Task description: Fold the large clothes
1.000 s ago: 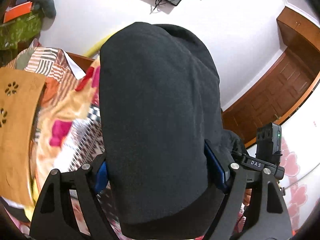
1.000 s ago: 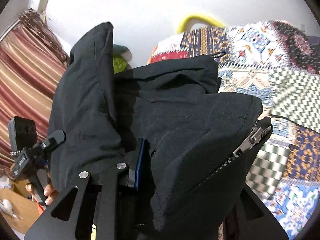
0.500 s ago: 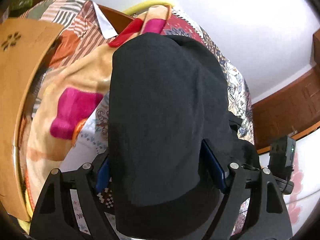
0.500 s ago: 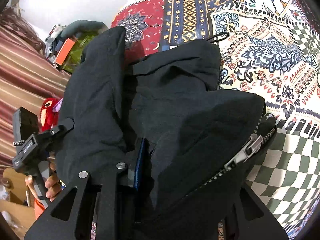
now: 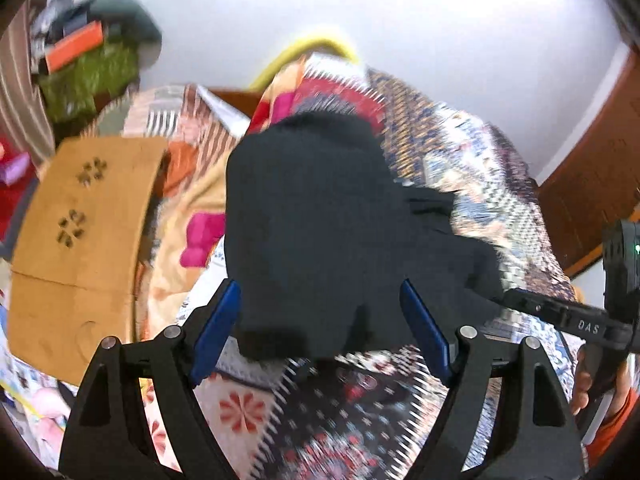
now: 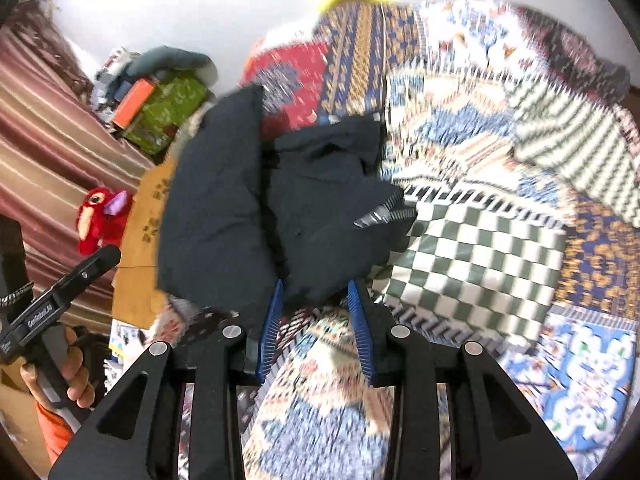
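Left wrist view, far left: we note a brown cardboard box [image 5: 80,240] with cut-out flower marks, and beside it an orange-and-pink blanket [image 5: 188,216]. At centre the black jacket [image 5: 320,220] lies bunched on the patterned bedspread [image 5: 480,184]. The left gripper [image 5: 320,320] has its blue pads spread wide apart; the jacket's near edge sits between them, but neither pad presses the cloth. At right we see the right gripper's body and the hand gripping its handle.

Right wrist view, far left: striped maroon curtain [image 6: 44,128], a red plush toy [image 6: 100,216], and the left gripper's body. The jacket [image 6: 248,208] sits left of centre on the bedspread [image 6: 480,240], folded into a thick bundle, with its silver zipper [image 6: 380,216] pointing right. The right gripper [image 6: 316,324] has its blue pads apart, with bare bedspread showing in the gap; the jacket's edge lies just ahead of the fingertips. Both views are motion-blurred, so we cannot tell finer contact.
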The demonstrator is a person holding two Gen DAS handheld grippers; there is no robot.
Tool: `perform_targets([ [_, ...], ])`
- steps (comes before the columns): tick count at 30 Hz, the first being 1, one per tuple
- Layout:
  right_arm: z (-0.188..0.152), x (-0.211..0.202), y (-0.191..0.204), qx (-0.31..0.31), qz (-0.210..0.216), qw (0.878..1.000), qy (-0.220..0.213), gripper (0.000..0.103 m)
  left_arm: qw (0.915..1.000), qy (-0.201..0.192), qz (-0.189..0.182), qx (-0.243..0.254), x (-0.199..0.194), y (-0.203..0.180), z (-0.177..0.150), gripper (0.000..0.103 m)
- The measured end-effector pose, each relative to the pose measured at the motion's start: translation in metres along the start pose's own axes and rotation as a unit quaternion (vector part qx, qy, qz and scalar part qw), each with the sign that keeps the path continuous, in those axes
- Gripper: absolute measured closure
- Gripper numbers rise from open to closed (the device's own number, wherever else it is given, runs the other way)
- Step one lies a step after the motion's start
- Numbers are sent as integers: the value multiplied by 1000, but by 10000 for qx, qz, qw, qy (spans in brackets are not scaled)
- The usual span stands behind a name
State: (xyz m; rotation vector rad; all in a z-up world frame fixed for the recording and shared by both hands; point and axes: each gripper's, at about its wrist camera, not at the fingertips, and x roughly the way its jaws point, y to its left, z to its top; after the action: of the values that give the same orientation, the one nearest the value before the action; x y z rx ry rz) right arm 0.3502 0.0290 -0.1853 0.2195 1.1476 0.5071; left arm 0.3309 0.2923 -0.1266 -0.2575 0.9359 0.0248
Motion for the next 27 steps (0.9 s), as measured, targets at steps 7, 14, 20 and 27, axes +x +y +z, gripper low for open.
perform_targets([
  [7,-21,-112,52,-881,157,9904,-1056,72,9939,-1047,12,359,-127,-46,-17,22],
  [14,-77,-210,114,-1784,491,9555,-2298,71,9709,-2266,116,767,-244,-89,-65,22],
  [20,-133,-264,132,-1973,564,9223,-3274,71,9373,-3399,309,709,-322,-119,-131,22],
  [27,-182,-284,145,-2211,228,8938,-3895,60,9044,-4091,950,758,-350,-141,-193,22],
])
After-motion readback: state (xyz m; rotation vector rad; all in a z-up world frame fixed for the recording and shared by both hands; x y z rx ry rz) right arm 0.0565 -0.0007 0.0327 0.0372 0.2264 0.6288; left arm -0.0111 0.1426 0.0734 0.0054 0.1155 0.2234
